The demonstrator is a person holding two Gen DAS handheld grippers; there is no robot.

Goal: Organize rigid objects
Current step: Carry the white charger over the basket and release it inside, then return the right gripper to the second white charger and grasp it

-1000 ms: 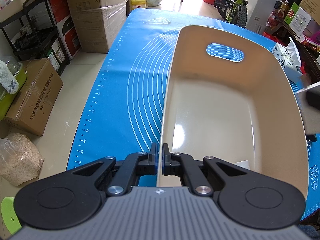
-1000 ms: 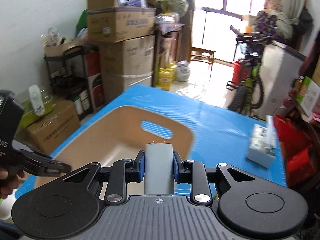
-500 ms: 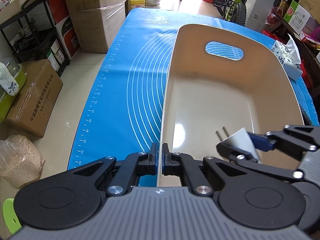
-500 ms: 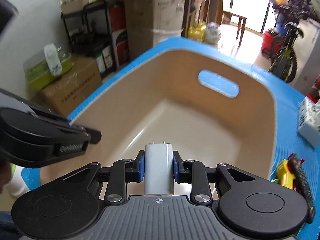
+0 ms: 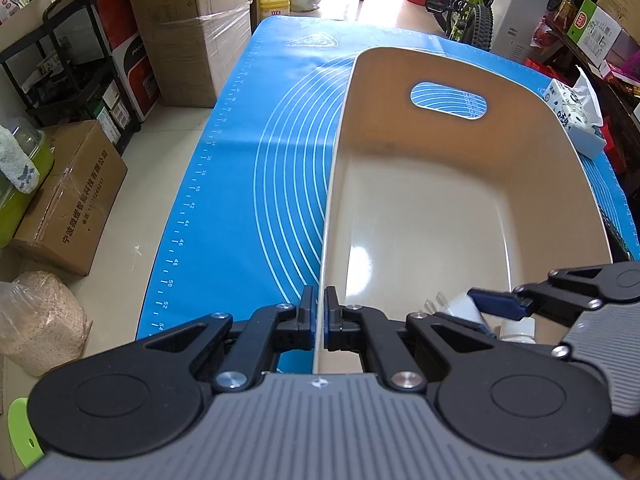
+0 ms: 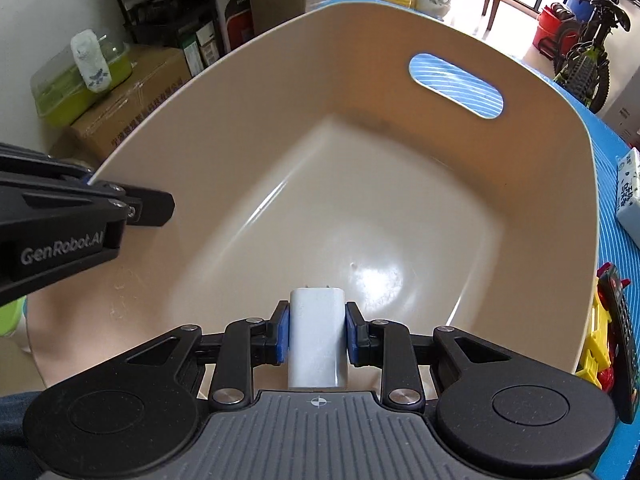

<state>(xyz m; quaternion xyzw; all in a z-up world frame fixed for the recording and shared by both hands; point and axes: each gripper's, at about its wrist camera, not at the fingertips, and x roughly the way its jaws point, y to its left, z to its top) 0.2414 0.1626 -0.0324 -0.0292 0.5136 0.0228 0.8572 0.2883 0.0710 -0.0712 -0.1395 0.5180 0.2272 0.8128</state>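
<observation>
White plastic charger [image 6: 318,330] clamped between blue pads [image 6: 282,334] of right hand-held gripper [image 6: 316,334], prongs pointing forward, held low inside beige tub [image 6: 256,120] near its close end. Glossy tub floor directly below and ahead of charger; whether charger touches floor cannot be told. Oval handle cut-out [image 6: 456,86] in far tub wall, straight ahead.

Left hand-held gripper [image 5: 319,320] pinched shut on tub's near left rim [image 5: 326,216], one finger outside, one inside. In left wrist view, right hand-held gripper [image 5: 472,310] entering from the right with charger [image 5: 460,304] low over tub's near right corner.

Blue silicone mat [image 5: 248,184] with white arcs covering counter under and left of tub. Right of tub: tissue pack [image 5: 572,116] towards far end; yellow toy [image 6: 596,344] and dark remote [image 6: 620,320] just outside near right wall.
</observation>
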